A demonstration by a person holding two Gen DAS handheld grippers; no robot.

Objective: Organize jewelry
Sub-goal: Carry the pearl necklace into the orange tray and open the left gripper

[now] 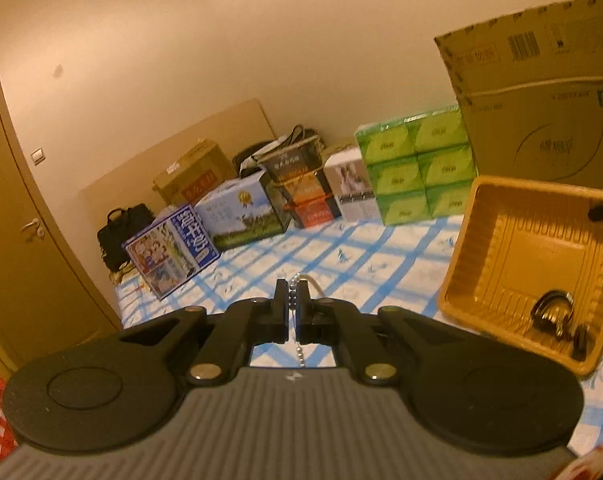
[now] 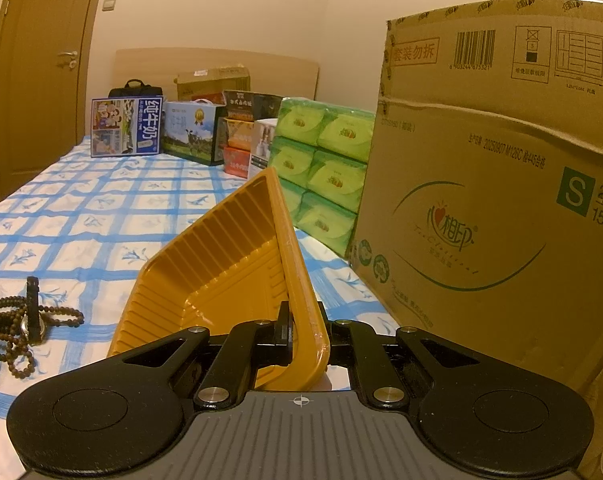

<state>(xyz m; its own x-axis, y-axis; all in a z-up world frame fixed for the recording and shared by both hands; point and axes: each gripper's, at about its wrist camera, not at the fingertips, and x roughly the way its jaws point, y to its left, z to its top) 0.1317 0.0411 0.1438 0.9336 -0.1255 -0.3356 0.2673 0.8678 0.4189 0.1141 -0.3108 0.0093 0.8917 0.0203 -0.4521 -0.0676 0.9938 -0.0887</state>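
Left gripper point(image 1: 292, 304) pinched tight on thin silver ball chain point(image 1: 300, 354), held above blue-checked sheet point(image 1: 381, 256). Chain hangs straight down, long axis vertical, loose end dangling below fingers. Right gripper point(image 2: 304, 330) clamped on rim of orange tray point(image 2: 221, 276), tray tilted up. Few dark jewelry pieces point(image 1: 555, 314) lie in tray's low corner. Brown bead string point(image 2: 17, 328) lies on sheet, left of tray.

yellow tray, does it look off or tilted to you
Yes. The yellow tray is tipped up, not flat on the checked bedsheet: the right tool is shut on its rim. Some jewelry has gathered in its low corner. The left tool pinches a bead chain that dangles below it.
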